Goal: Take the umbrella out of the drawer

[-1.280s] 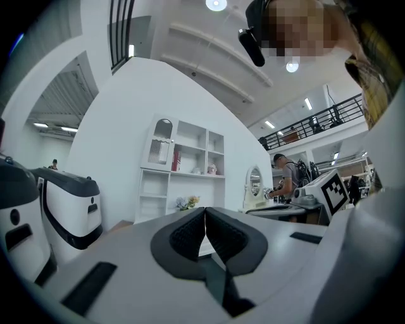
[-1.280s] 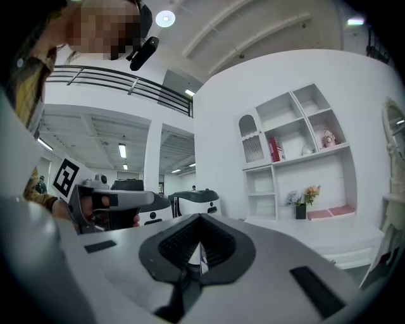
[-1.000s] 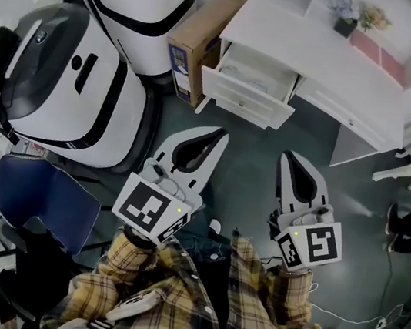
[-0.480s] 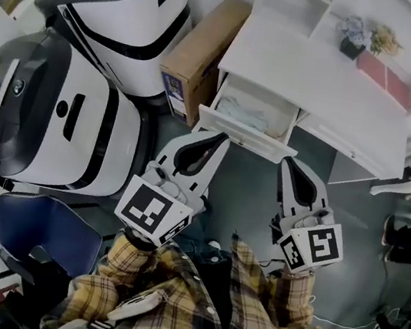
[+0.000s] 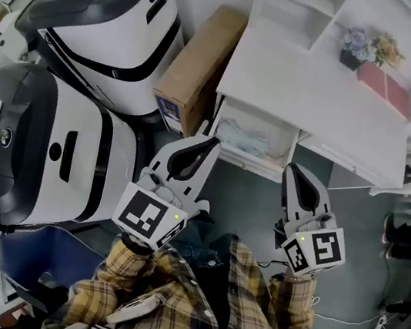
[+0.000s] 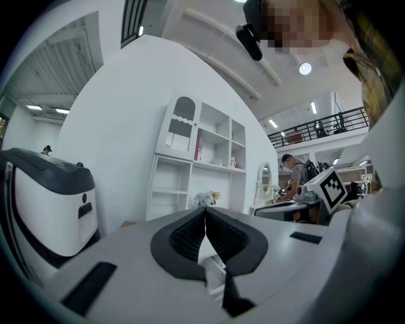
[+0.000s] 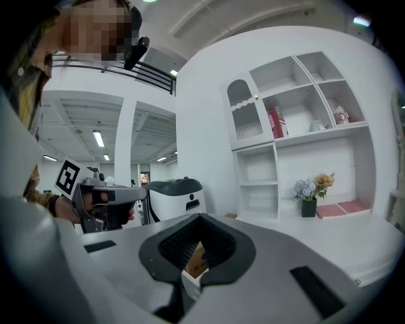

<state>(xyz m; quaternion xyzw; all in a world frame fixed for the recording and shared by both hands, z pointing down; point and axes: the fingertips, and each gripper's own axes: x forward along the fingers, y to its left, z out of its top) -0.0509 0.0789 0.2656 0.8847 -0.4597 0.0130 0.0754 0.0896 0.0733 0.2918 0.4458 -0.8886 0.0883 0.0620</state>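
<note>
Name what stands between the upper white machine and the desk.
A cardboard box stands in that gap, with the machine on one side and the desk on the other. The head view shows it.

A big hall set up like a home — white counter (image 5: 312, 84) and shelves (image 5: 293, 10) at upper right, big machines (image 5: 97, 17) at left.

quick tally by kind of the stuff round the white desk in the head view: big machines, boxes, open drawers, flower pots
big rounded white-and-black machines: 2
brown cardboard box: 1
open white desk drawer: 1
dark pot of flowers: 1
total: 5
</note>
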